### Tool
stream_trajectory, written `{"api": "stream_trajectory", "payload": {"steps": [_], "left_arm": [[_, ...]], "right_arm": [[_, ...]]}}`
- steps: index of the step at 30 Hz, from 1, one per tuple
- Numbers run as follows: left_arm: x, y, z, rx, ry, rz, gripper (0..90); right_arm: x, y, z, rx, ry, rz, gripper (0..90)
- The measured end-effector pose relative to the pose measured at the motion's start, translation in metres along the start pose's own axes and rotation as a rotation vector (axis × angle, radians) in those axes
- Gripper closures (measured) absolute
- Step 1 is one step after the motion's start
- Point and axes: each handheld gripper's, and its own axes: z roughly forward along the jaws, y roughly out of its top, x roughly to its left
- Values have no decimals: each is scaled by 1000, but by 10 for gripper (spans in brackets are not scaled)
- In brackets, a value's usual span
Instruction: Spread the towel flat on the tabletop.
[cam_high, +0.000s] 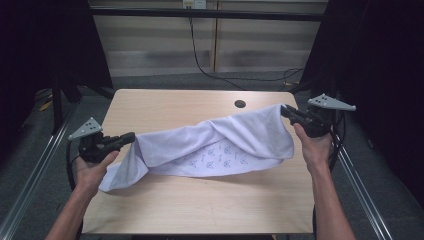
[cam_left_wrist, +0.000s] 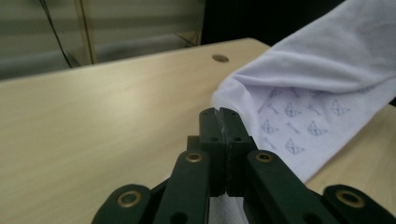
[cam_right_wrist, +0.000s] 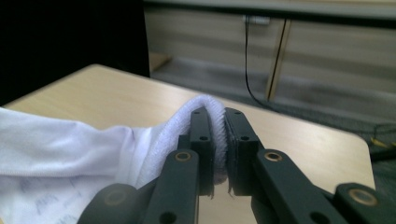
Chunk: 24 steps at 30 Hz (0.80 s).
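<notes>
Both tongs (cam_high: 131, 138) (cam_high: 286, 110) pinch soft white cloth (cam_high: 220, 142) — sagging, patterned — above pale wooden table (cam_high: 200, 205).

1. A light wooden table (cam_high: 165, 210) is standing on grey carpet; its corners are rounded; its grain is running side to side.
2. A small dark cable hole (cam_high: 240, 104) is sitting in the top toward one o'clock from the middle.
3. A white cloth (cam_high: 220, 145) with a faint blue print is sagging across the middle; its lower folds are resting on the wood.
</notes>
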Motion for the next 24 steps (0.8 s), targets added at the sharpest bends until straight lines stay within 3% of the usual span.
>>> {"api": "stream_trajectory", "payload": {"steps": [4, 7, 10, 12, 14, 15, 16, 17, 19, 22, 23, 24], "left_arm": [[2, -26, 13, 64, -1, -25, 885], [4, -32, 14, 94, 15, -35, 822], [3, -31, 13, 70, 23, -43, 727], [-3, -28, 14, 60, 27, -25, 654], [-6, -27, 15, 64, 29, -15, 612], [-11, -25, 17, 60, 16, -3, 608], [-15, -25, 19, 56, -2, 10, 610], [-23, -25, 23, 41, 0, 55, 620], [-25, -27, 33, 64, -49, 53, 634], [-25, -35, 53, 105, -75, 40, 671], [-25, -35, 53, 105, -75, 40, 668], [-26, -44, 68, 165, -53, 65, 655]], "right_arm": [[-4, -35, 11, 94, -14, 15, 686], [-4, -55, 10, 113, -26, 23, 586], [2, -68, 5, 113, -1, 35, 572], [9, -78, 5, 136, 42, 32, 576], [14, -84, 6, 154, 56, 22, 590], [26, -98, 9, 204, 99, -3, 636], [32, -105, 10, 230, 107, -18, 647], [37, -111, 12, 247, 120, -32, 671], [44, -121, 16, 270, 148, -39, 673], [50, -133, 27, 308, 169, -40, 669], [50, -133, 27, 308, 169, -40, 669], [53, -139, 36, 341, 172, -58, 642]]}}
